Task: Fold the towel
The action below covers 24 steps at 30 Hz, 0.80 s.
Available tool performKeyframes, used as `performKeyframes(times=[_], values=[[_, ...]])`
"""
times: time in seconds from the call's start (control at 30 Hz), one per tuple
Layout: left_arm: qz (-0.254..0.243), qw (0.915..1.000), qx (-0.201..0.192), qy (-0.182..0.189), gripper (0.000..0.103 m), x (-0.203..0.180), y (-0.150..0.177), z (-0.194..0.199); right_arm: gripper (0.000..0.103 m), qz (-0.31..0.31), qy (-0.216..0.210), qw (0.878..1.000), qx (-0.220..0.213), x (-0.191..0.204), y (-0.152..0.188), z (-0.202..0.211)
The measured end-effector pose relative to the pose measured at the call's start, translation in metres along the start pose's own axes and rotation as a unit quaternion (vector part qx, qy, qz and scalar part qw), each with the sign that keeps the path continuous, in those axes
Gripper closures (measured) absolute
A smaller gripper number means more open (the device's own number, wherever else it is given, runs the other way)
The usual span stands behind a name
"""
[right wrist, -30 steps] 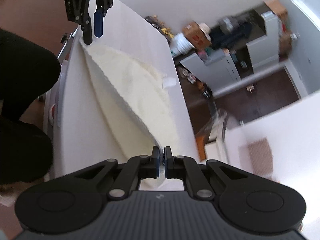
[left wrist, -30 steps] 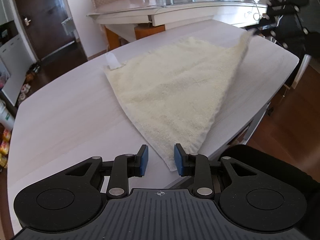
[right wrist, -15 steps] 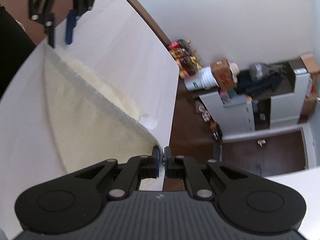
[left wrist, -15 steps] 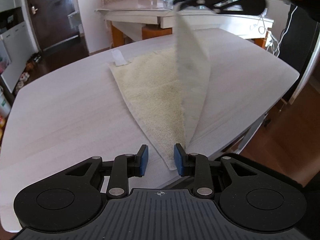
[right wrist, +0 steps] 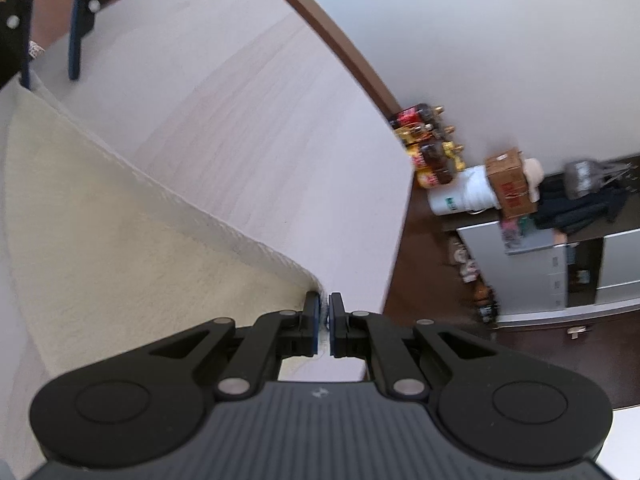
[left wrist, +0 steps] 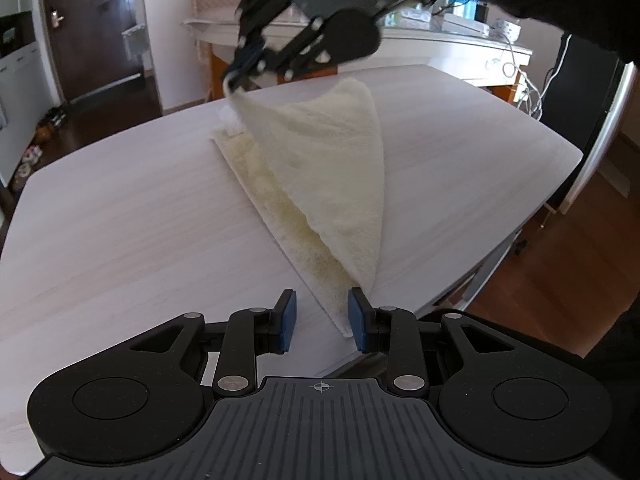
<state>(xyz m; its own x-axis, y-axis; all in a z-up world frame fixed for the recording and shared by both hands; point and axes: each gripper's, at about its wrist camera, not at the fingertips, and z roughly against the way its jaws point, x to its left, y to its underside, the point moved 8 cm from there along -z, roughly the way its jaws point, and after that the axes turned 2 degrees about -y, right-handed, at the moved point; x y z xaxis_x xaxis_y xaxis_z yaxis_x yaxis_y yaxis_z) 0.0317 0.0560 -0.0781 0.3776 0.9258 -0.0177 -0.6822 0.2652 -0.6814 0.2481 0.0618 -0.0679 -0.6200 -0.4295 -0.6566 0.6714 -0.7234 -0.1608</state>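
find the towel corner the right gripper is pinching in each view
Left wrist: upper left of centre, the towel corner is pinched by the right gripper above the table.
Right wrist: bottom centre, the corner sits between the right gripper pads.
Shared landmark: the left gripper, top left in the right wrist view.

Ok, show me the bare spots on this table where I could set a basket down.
Two patches. The widest is left of the towel, from its long edge out to the table rim. A smaller one lies right of the fold, toward the rounded far corner. The middle is crowded: the right gripper holds a corner over the towel's far end, and the open left gripper straddles its near tip.
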Motion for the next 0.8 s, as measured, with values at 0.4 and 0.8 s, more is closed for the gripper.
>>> performKeyframes(times=[0.4, 0.8], values=[[0.019, 0.9997, -0.008, 0.013, 0.069, 0.005, 0.0, -0.001, 0.077, -0.08, 0.018, 0.997, 0.009, -0.024, 0.02, -0.034], [0.012, 0.9991, -0.037, -0.014, 0.069, 0.009, -0.022, 0.006, 0.073, -0.355, 0.07, 0.931, 0.053, -0.029, 0.122, 0.025]])
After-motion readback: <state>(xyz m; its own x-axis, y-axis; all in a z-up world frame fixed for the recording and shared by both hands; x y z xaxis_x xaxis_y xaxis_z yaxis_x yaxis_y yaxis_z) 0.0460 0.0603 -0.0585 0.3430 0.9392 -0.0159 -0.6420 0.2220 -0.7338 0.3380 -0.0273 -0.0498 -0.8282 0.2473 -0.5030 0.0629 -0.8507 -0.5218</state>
